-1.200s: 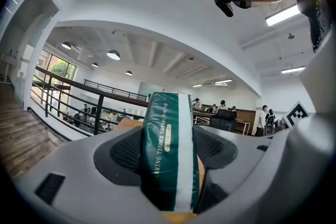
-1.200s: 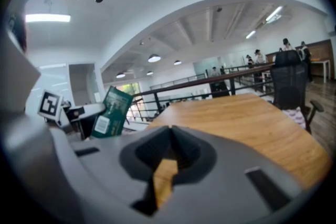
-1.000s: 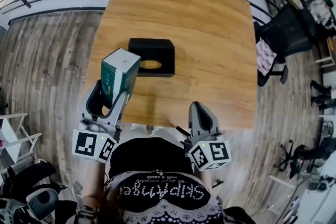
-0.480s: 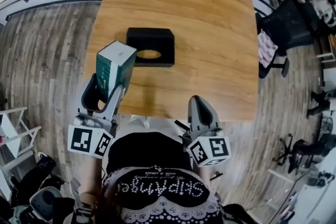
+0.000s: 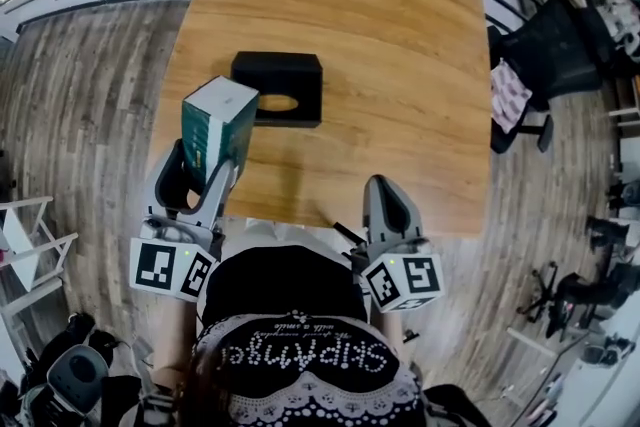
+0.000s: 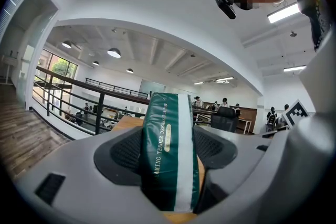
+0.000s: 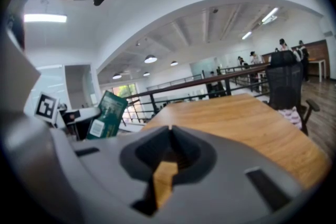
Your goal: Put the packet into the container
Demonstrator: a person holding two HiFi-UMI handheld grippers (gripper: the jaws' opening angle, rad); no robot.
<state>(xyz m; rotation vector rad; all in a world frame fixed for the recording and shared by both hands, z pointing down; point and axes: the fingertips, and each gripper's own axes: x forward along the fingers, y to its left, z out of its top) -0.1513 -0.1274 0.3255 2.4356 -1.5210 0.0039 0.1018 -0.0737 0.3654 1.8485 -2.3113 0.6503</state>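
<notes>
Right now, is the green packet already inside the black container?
No, the packet is clamped in the left gripper, outside the container on the table.

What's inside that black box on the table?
Through the oval hole in the box only a tan patch shows; its top covers the rest. The packet hides one corner.

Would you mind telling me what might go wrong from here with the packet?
1. The left tool grips the packet by its lower end, tilted; it may pivot or slip.
2. The oval opening in the container looks smaller than the packet, which may catch on the rim.
3. The right tool is shut near the table edge, so a push may slide the unheld container.
</notes>
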